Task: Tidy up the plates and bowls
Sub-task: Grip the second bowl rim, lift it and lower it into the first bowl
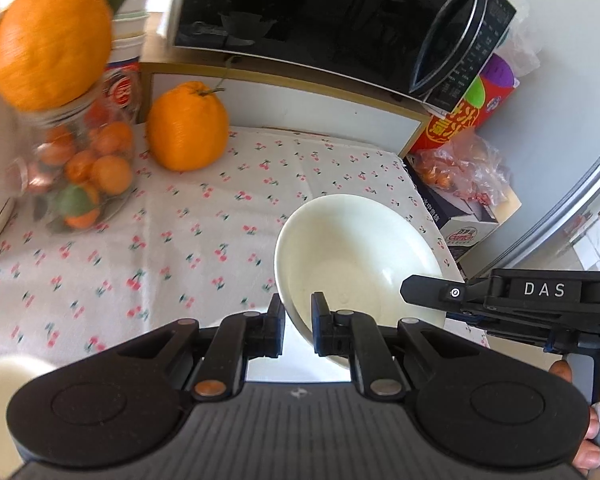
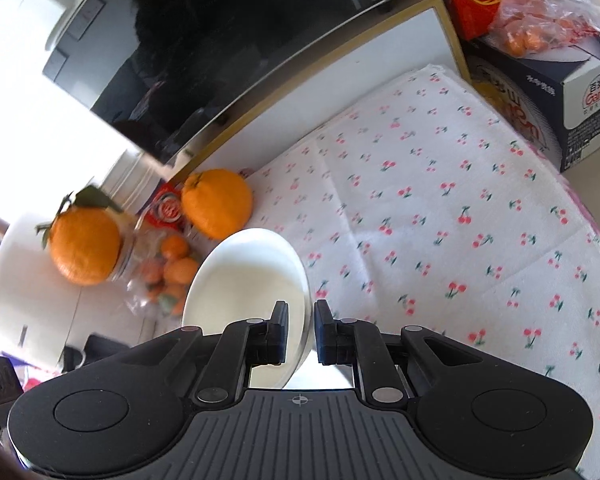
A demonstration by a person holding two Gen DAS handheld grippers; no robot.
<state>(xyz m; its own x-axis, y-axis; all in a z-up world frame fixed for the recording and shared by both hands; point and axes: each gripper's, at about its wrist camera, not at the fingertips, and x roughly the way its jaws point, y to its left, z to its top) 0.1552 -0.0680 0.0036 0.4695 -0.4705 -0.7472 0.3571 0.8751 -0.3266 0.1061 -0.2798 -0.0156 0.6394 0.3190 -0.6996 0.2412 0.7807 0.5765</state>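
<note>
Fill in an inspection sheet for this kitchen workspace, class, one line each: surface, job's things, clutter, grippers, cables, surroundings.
Surface: white cherry-print cloth covers the table, wrinkled.
Job's things: one white bowl, tilted and held off the cloth by its rim from both sides; no plates clearly seen.
Clutter: large orange on the cloth; glass jar of small oranges with another orange on top; bag of oranges on a boxed carton.
Grippers: left gripper shut on the bowl's rim; right gripper shut on the opposite rim.
Cables: nothing seen.
Surroundings: black microwave on a raised shelf behind the table.
</note>
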